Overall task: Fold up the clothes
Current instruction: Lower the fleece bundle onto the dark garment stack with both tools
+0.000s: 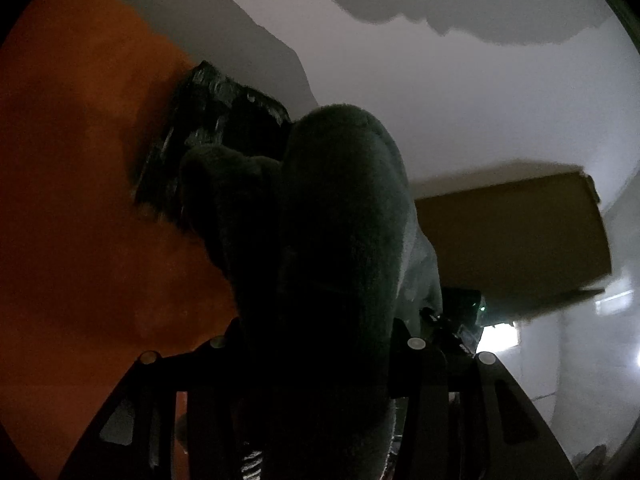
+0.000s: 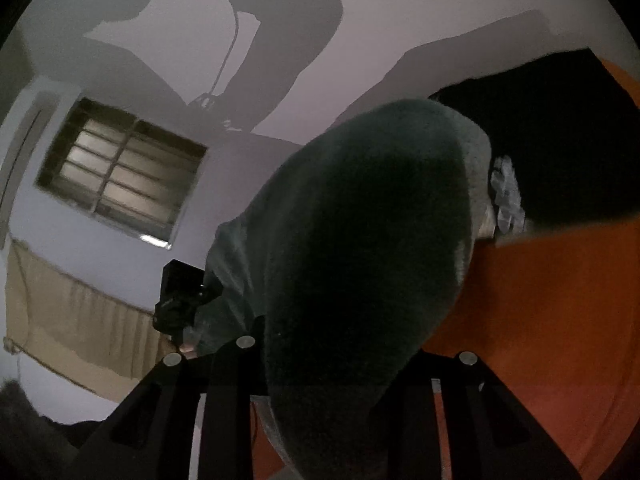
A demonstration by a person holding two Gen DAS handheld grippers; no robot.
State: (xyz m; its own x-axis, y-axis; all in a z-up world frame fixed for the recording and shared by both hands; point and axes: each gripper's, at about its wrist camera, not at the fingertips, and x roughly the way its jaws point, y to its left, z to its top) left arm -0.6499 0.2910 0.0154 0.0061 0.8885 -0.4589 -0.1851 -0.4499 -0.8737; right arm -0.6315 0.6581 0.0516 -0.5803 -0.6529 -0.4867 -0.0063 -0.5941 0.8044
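While raised, both claws clamp fuzzy dark garment.

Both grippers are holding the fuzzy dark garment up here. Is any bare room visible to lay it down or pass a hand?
Free: the orange surface left of the garment in the left wrist view, and the orange patch right of it in the right wrist view, below a black mass. Crowded: the garment covers both grippers' fingers, and a black object lies just behind it.
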